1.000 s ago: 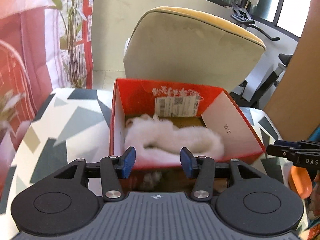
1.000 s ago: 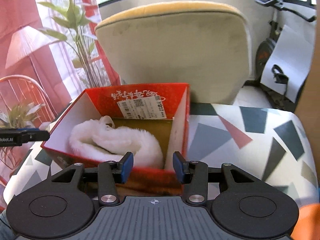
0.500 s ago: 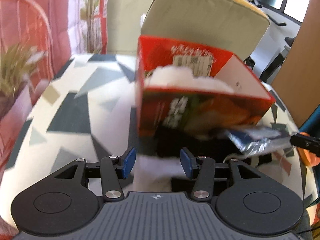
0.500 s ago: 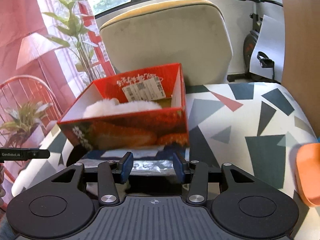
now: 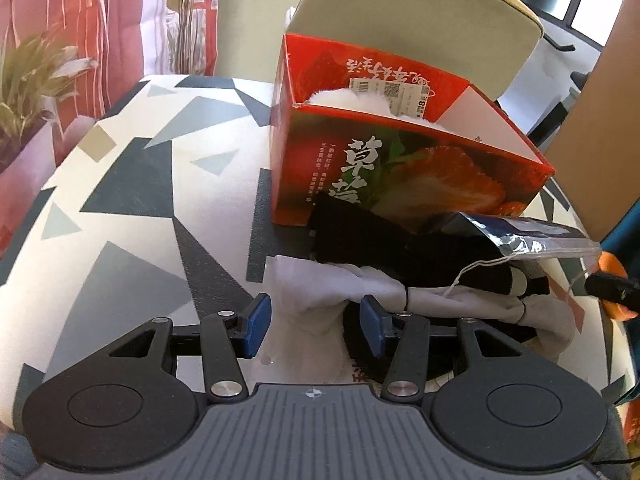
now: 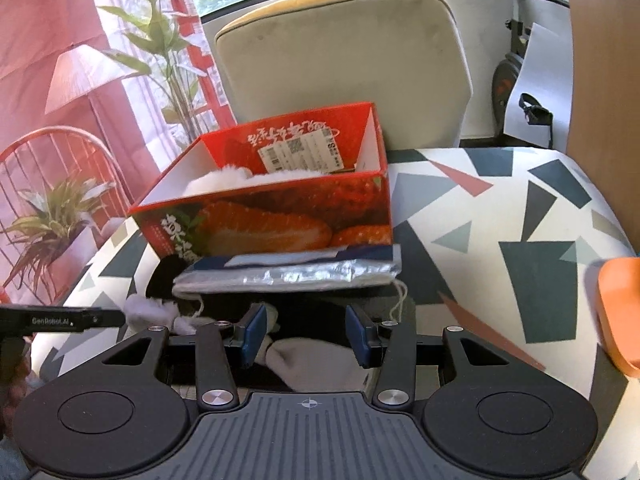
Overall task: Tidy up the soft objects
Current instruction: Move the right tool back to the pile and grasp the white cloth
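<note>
Silver pouch (image 6: 288, 274) and black cloth (image 5: 400, 240) front the red box (image 5: 400, 168); both jaws apart.

left gripper (image 5: 315, 330) | pulled back from red box (image 5: 400, 168) | now over white cloth (image 5: 320, 292)

Home: armchair (image 6: 344, 68), houseplants (image 6: 160, 44), exercise bike (image 6: 516, 52).

Red strawberry box (image 5: 400, 168): large white Chinese characters "草莓" on front, small white print beside, unreadable. White shipping label (image 5: 392, 94) on inner back wall: barcode, QR code, digit "8". Left gripper arm (image 6: 60, 322), seen in right wrist view: "GenRobot.AI".
</note>
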`<state>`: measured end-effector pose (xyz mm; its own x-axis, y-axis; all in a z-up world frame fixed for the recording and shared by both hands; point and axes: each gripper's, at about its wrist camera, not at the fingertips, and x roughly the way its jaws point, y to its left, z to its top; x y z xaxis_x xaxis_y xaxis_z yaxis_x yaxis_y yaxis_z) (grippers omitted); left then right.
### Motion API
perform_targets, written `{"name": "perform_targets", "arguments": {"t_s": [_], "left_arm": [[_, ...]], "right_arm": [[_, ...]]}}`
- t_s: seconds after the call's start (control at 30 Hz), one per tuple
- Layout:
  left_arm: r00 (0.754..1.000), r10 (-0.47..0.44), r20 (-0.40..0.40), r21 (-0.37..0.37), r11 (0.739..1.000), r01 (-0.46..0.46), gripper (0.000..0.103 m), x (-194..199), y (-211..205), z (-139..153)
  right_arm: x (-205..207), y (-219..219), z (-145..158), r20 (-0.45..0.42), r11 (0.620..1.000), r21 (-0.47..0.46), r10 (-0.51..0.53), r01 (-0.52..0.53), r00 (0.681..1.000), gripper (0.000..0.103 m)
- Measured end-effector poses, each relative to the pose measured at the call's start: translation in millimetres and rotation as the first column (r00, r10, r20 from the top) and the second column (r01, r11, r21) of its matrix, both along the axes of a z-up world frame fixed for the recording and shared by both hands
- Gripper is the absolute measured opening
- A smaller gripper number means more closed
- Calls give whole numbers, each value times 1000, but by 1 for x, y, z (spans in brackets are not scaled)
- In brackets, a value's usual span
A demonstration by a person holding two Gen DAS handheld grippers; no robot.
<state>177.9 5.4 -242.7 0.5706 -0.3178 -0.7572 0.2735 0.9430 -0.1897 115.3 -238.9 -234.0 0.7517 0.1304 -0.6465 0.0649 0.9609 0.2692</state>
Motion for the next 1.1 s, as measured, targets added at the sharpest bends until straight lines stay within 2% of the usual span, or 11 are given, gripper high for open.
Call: {"name": "perform_targets", "arguments": {"t_s": [0.3,0.4,0.57,0.63,0.7,0.73,0.83,1.1], "left_arm": [[999,49,-17,-15,999,-50,51,3,7,-6],[998,58,-26,-18,998,-58,51,5,8,-8],[997,60,-48,-33,998,-62,51,8,9,-13],[997,61,-56,-39,997,-63,51,10,10,-15],[996,64,-62,-43,997,-67,51,12,10,-16],[996,66,-63,-45,997,-69,51,12,11,-17],[995,77,-58,-51,995,-80,51,16,13,-16],[993,71,-89,-102,992,-80,51,33,8,-19]], "right_arm": [[4,-2,-23,-80,1000,17,-23,24,997,41],[7,-6,-35,-128,998,36,-42,47,991,46],[10,-15,-50,-159,990,112,-66,84,985,54],[11,-18,-55,-173,986,133,-78,102,982,54],[12,-20,-60,-181,982,156,-82,111,980,49],[13,-20,-61,-186,981,158,-81,111,979,42],[15,-15,-60,-185,989,122,-64,88,981,31],[20,-7,-58,-180,997,66,-27,40,983,26]]}}
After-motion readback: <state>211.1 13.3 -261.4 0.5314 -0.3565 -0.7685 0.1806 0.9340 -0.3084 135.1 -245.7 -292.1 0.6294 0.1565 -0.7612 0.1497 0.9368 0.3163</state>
